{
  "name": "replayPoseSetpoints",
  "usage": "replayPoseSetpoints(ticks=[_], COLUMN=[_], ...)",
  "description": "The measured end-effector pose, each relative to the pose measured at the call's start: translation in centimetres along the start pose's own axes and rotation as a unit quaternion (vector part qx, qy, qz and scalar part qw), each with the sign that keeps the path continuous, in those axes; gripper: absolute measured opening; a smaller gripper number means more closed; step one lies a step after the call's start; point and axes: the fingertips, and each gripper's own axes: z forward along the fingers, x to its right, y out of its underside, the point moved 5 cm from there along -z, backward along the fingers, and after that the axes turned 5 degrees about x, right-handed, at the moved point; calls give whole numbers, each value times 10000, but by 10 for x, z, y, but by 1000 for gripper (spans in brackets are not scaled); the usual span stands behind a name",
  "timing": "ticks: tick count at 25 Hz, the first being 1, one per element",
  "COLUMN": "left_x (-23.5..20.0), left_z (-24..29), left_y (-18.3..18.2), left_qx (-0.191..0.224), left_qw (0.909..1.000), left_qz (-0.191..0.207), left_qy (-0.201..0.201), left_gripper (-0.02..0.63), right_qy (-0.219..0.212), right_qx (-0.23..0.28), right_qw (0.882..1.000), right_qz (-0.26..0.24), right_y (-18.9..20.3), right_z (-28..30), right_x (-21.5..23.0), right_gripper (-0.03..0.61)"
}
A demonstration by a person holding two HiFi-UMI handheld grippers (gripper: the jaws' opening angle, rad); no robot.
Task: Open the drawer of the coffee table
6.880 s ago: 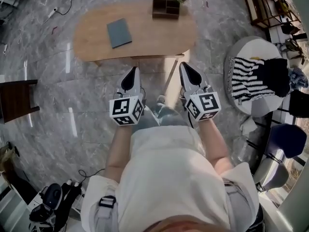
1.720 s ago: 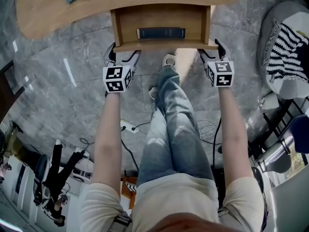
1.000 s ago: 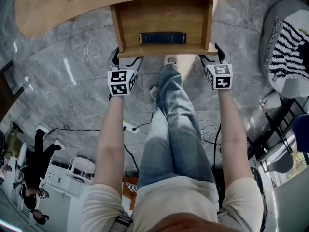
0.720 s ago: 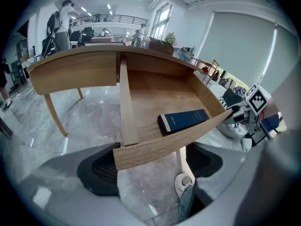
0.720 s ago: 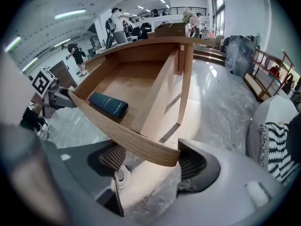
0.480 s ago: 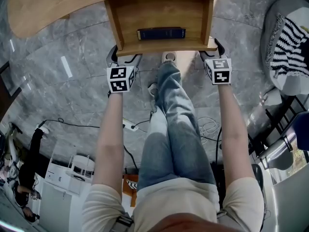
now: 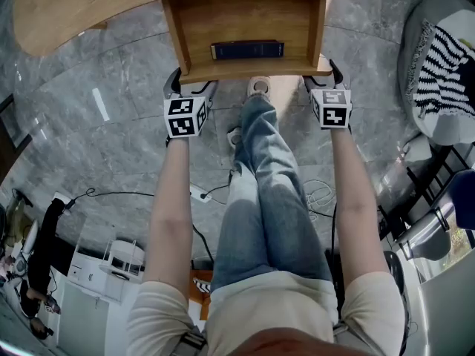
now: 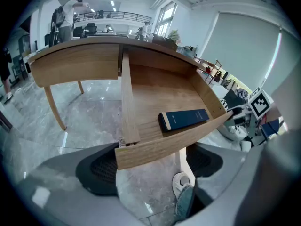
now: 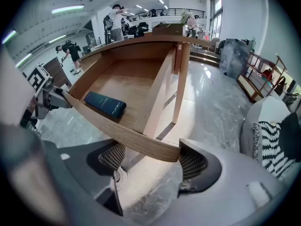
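Two grippers sit at the front corners of the open drawer point(image 7: 245, 13), which sticks out from under the wooden counter point(image 7: 67, 13) and points toward the person. Its front board point(image 7: 252, 70) runs left to right, and the side walls run back to the counter. A dark blue book point(image 7: 247, 50) lies flat inside, near the front, with its long axis parallel to that board.

The left gripper point(image 7: 191, 86) has its jaws wide apart. In its own view, the board's left end point(image 8: 127, 157) crosses just above the gap between them, and neither pad presses on it. The right gripper point(image 7: 320, 80) also has its jaws spread, with the board's right end point(image 9: 164, 152) lying between them unclamped.

Only the head view shows the person's jeans-clad legs point(image 7: 267, 199), both forearms and the striped fabric point(image 7: 441, 58) on a seat at right. Only the gripper views show the drawer's depth, a counter leg point(image 9: 181, 84) and people standing far behind. Each of them also catches the opposite gripper's marker cube at the board's far end.
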Motion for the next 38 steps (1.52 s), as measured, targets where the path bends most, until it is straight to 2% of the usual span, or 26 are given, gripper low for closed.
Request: replayPoseSetpoints(ticks=[8,11,17,20,22,24,26,30,33,38], left_x=[2,4,17,26,33,39,45,62,78,99], left_z=[-32,-53,-92,-112,-129,-148,-167,-209,-245,-302], left_y=[-7,-16,-32,-41,-42,-44,-52,-71,-87,-109], left_qx=[266,564,939,1128,1239,1388,1585,1919,2130,2370], left_qw=[9995,9979,9953,9933,9918,9895,9863,9801,9761,9705], left_qz=[-171,-309,-219,-233,-306,-403,-437,-464,-413,-431], left_qy=[10,-5,61,35,-7,-40,-94,-192,-148,-119], left_gripper=[448,448,427,364,286,251,173,35,2,2], right_qy=[51,44,4,16,26,-56,-166,-163,-190,-383], right_qx=[290,607,1182,1393,1493,1577,1712,2041,2242,2521], right_qw=[9996,9979,9921,9894,9878,9859,9828,9763,9714,9622], right_qz=[50,202,422,407,446,560,668,699,760,959], right_y=[-9,-18,-46,-60,-65,-70,-78,-98,-112,-136], right_z=[-33,-55,-97,-118,-135,-153,-172,-218,-254,-312], right_x=[-9,-17,-41,-51,-60,-71,-83,-104,-122,-148], right_gripper=[357,332,277,247,214,192,180,69,3,3])
